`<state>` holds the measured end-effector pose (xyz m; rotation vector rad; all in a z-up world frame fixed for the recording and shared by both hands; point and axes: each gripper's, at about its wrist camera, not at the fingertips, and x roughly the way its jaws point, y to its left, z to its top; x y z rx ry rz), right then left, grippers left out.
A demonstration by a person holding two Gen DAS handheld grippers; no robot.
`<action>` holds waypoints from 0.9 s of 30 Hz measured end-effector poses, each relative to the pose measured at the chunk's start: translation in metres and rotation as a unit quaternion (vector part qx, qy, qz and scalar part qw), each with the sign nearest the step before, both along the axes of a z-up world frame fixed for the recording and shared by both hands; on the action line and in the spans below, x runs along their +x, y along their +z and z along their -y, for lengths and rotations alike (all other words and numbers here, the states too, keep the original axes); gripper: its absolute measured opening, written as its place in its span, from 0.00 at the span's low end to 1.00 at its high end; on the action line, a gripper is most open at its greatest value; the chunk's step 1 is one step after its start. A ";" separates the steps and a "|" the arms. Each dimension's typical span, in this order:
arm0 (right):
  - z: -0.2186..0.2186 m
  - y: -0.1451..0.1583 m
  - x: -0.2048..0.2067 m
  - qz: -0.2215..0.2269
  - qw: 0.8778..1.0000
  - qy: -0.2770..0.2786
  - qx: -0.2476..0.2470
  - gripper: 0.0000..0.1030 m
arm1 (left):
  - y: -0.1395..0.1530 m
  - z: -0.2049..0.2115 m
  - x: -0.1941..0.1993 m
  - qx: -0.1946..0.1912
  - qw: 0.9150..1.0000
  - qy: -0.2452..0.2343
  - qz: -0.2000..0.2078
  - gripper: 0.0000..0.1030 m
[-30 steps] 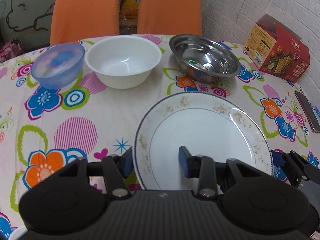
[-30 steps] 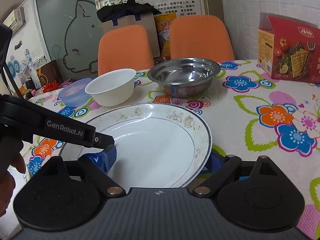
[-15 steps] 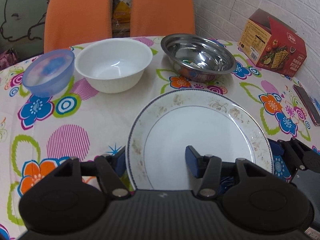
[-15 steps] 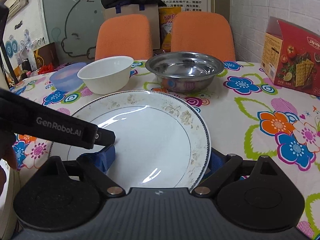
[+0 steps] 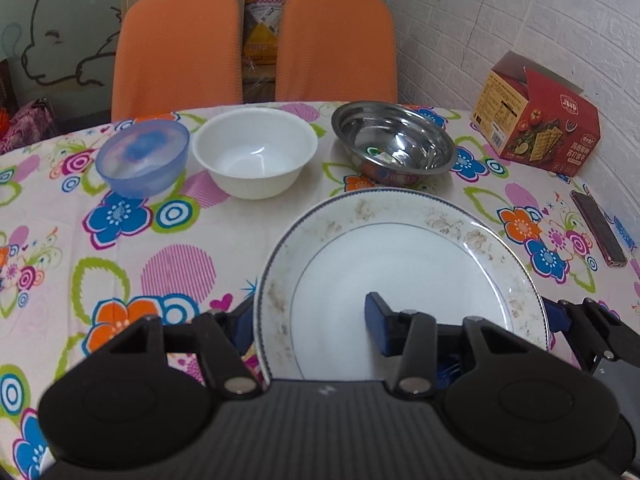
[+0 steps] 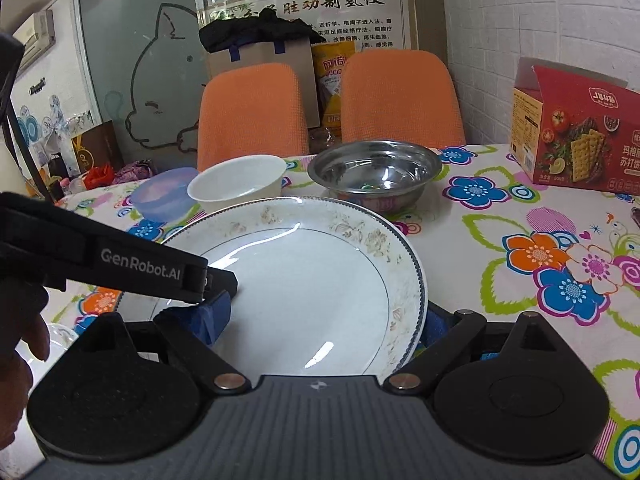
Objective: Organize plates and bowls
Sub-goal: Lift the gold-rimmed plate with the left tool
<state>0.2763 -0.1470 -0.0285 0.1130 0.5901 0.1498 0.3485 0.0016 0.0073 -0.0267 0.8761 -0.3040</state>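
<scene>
Along the far edge of the table (image 5: 200, 248) a blue bowl (image 5: 143, 156), a white bowl (image 5: 255, 152) and a steel bowl (image 5: 394, 146) are lined up. In front of them, towards the near edge, the plate (image 5: 400, 264) is seen face up; being round, it has no long axis.

Its left rim is straddled by the left gripper (image 5: 309, 322), whose jaws have just been closing, one finger under the rim and one over the well. Whether it is pinched cannot be told.

The right rim sits between the widely parted, just-opening jaws of the right gripper (image 6: 324, 320).

A hand (image 6: 16, 344) is shown only in the right view. The phone (image 5: 598, 228) by the right edge, beyond the cracker box (image 5: 536, 120), is shown clearly only in the left.
</scene>
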 end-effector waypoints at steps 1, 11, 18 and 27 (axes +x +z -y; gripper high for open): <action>-0.003 0.003 -0.004 0.002 1.000 0.002 0.002 0.80 | 0.003 -0.006 -0.007 -0.001 1.000 0.004 0.002 0.44; -0.076 0.020 -0.053 0.025 0.998 0.063 0.011 0.80 | 0.017 -0.099 -0.079 0.007 0.997 0.079 0.020 0.44; -0.130 0.007 -0.080 0.012 0.993 0.119 0.011 0.80 | -0.002 -0.151 -0.124 0.023 0.992 0.125 0.012 0.44; -0.148 -0.012 -0.094 -0.001 0.991 0.134 -0.009 0.79 | -0.027 -0.166 -0.133 -0.014 0.991 0.130 -0.004 0.44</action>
